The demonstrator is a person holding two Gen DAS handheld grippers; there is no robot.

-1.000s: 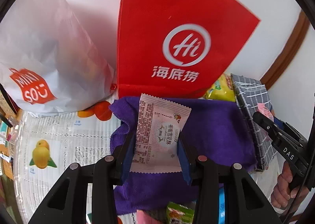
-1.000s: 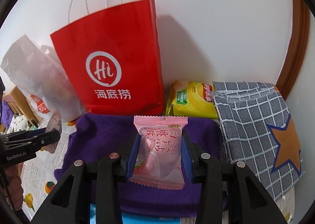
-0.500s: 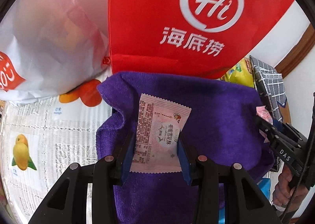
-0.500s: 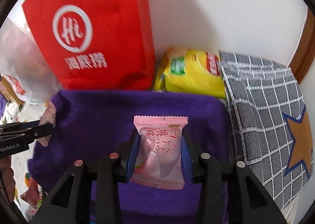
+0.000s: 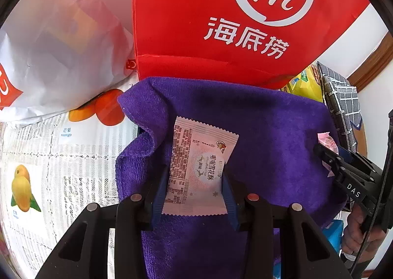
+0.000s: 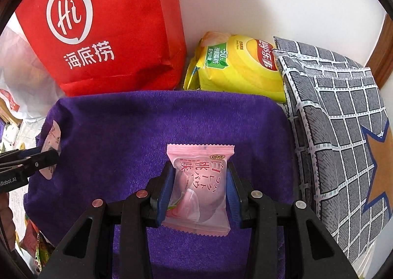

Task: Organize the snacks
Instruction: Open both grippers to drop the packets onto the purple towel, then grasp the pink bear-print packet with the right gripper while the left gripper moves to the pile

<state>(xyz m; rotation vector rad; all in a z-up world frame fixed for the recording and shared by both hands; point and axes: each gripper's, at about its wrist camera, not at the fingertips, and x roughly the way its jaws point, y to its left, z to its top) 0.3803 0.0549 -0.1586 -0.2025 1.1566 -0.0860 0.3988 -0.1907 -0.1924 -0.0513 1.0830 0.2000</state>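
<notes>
My left gripper (image 5: 195,175) is shut on a pale pink and white snack packet (image 5: 199,168) with small print, held low over the left part of a purple towel (image 5: 270,131). My right gripper (image 6: 198,180) is shut on a pink peach-flavour snack packet (image 6: 199,188), held over the middle of the same purple towel (image 6: 122,131). In the right wrist view the left gripper (image 6: 46,156) shows at the left edge with its packet (image 6: 52,136). In the left wrist view the right gripper (image 5: 329,156) shows at the right edge, a hand (image 5: 356,237) below it.
A red paper bag (image 6: 105,33) stands against the wall behind the towel. Beside it lie a yellow chip bag (image 6: 235,65) and a grey checked cloth pouch (image 6: 343,131). A white plastic bag (image 5: 49,45) sits left, on a fruit-print tablecloth (image 5: 49,156). Loose snacks (image 6: 34,247) lie near left.
Both grippers have come down and forward toward the purple towel, each still holding its packet. The towel and red bag fill more of both views.
</notes>
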